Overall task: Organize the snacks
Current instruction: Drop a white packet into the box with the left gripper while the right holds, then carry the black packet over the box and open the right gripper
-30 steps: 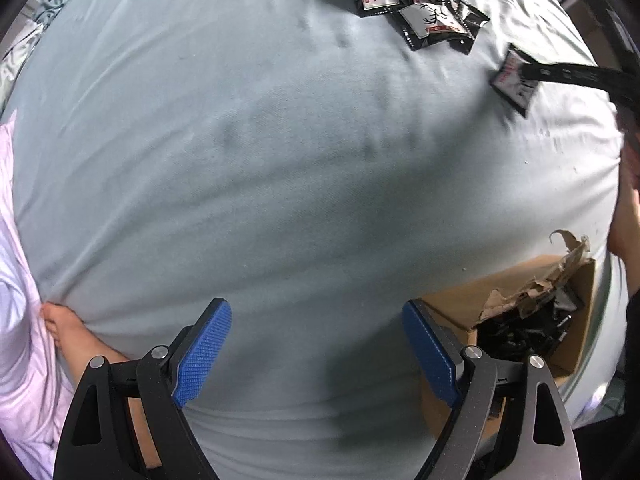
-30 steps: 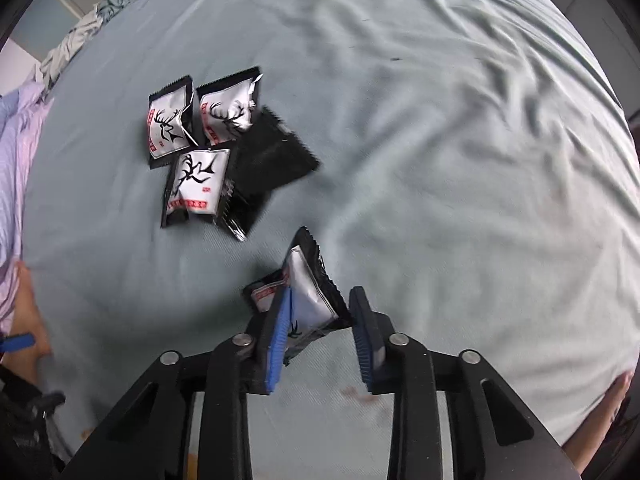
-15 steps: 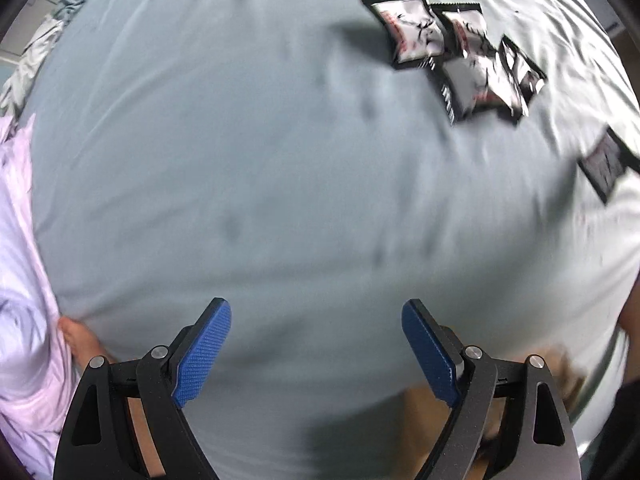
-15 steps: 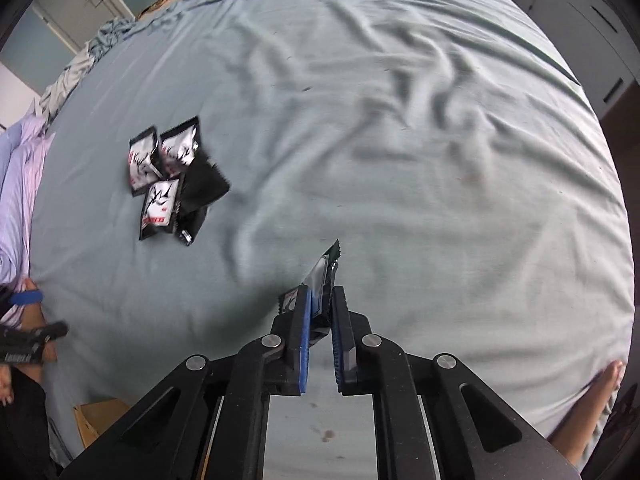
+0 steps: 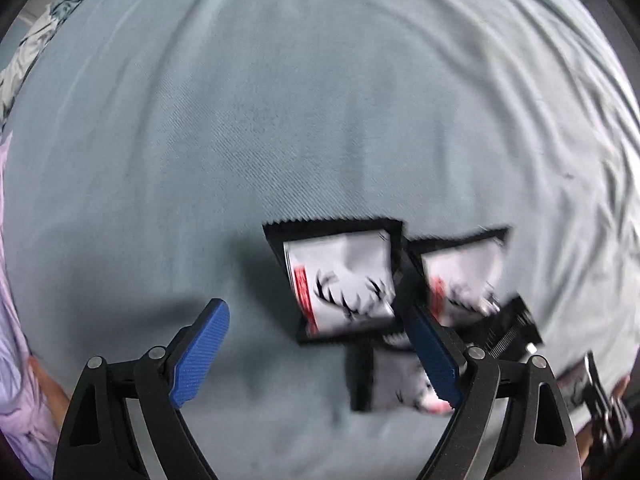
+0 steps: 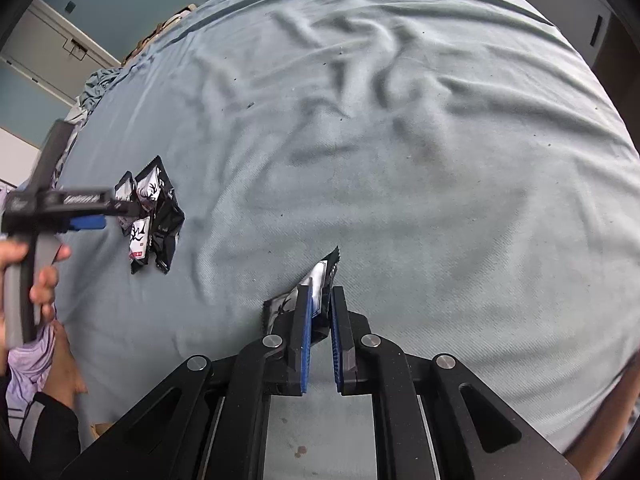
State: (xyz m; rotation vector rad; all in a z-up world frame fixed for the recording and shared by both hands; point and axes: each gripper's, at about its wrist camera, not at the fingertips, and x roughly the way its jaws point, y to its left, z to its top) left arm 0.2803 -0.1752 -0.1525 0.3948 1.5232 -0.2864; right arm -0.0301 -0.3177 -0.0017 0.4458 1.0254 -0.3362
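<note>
Several black-and-white snack packets with an antler print lie in a small pile on the sheet. In the left wrist view my left gripper (image 5: pixel 316 312) points down over this pile. Its jaws are closing, the pads clear of the nearest packet (image 5: pixel 344 280), which lies between them. A second packet (image 5: pixel 460 276) and a third (image 5: pixel 396 380) sit by the right finger. My right gripper (image 6: pixel 320 296) is shut on one packet (image 6: pixel 320 276), held edge-on above the sheet. In the right wrist view the pile (image 6: pixel 152 216) lies far left, under the left gripper (image 6: pixel 112 216).
A wrinkled blue-grey bed sheet (image 6: pixel 400 140) covers the whole surface. Lilac cloth (image 5: pixel 16 400) lies along its left edge. A person's hand (image 6: pixel 44 276) holds the left gripper's handle. Cupboard doors (image 6: pixel 60 52) stand beyond the far left corner.
The left gripper swept across the sheet to the pile, which now lies under its jaws, blurred; the cardboard box left its view. The right gripper closed on its packet and carried it away from the pile.
</note>
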